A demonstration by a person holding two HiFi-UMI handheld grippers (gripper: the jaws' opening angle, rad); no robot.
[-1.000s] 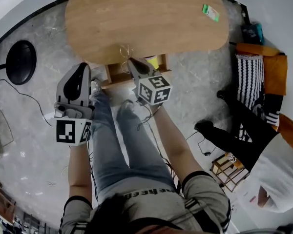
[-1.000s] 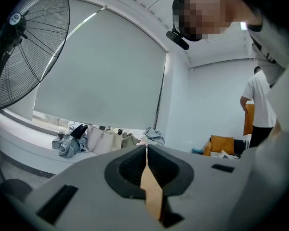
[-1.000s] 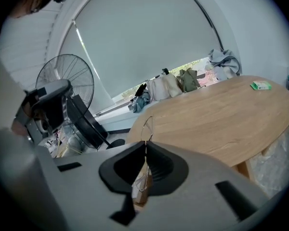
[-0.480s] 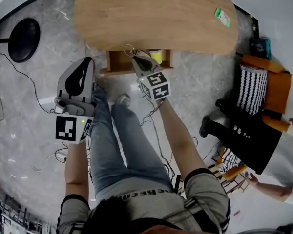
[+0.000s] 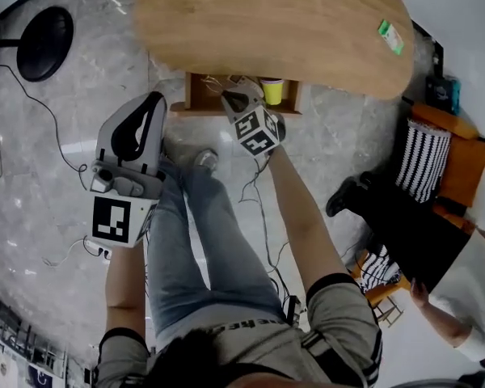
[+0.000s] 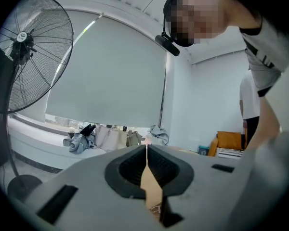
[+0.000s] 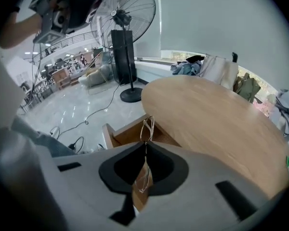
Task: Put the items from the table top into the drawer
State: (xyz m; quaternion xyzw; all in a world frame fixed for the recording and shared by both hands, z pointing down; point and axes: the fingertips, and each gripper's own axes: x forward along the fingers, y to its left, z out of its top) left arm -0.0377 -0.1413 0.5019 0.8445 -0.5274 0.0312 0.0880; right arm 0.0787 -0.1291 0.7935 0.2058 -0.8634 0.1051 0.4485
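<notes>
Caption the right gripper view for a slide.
Right tongs shut on a thin wire object at the open drawer beside the wooden table.

Light wood-grain table (image 5: 275, 23), green tag (image 5: 390, 36) at its far right; yellow cup (image 5: 272, 90) in a brown drawer (image 5: 194, 107); pale wire loop (image 7: 147, 128).

An open drawer (image 5: 200, 97) juts from under the near edge of the surface (image 5: 275, 23), with a cup (image 5: 272, 91) standing at its right end. The right gripper (image 5: 230, 95) hangs above the drawer, wire-framed glasses (image 7: 147, 128) between its jaws. The left gripper (image 5: 155, 99) sits left of the drawer. A small flat item (image 5: 390, 36) lies near the surface's right end.
</notes>
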